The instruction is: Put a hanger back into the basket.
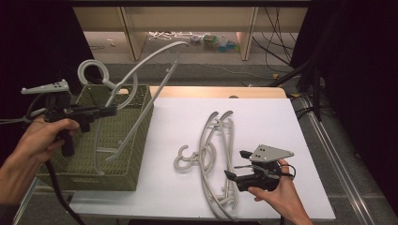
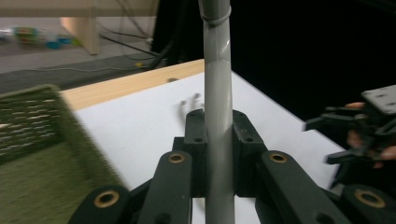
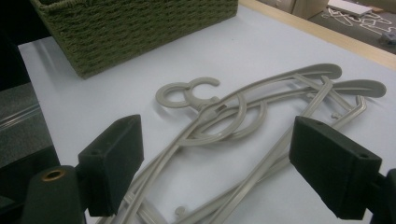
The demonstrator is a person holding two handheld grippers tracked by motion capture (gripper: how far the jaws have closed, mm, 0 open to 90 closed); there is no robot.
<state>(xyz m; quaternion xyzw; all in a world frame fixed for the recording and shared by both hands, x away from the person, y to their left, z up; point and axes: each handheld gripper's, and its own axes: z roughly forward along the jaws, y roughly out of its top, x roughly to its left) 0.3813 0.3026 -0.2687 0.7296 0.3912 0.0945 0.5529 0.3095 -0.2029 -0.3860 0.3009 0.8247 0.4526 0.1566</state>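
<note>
My left gripper [image 1: 110,111] is shut on the neck of a grey plastic hanger [image 1: 153,97], holding it raised and tilted over a green woven basket [image 1: 94,180] at the table's left. In the left gripper view the hanger's stem [image 2: 218,93] runs upright between the closed jaws [image 2: 218,123]. A tangled pile of several grey hangers [image 1: 216,154] lies on the white tabletop. My right gripper [image 1: 236,164] stands open just to the pile's right, near the front edge. In the right gripper view its wide jaws [image 3: 222,163] frame the pile [image 3: 243,116] without touching it.
The white board [image 1: 263,122] covers a wooden table whose far edge [image 1: 211,91] shows behind it. The basket [image 3: 140,28] stands left of the pile. Wooden shelving legs, cables and small items lie on the floor beyond. Dark curtains flank both sides.
</note>
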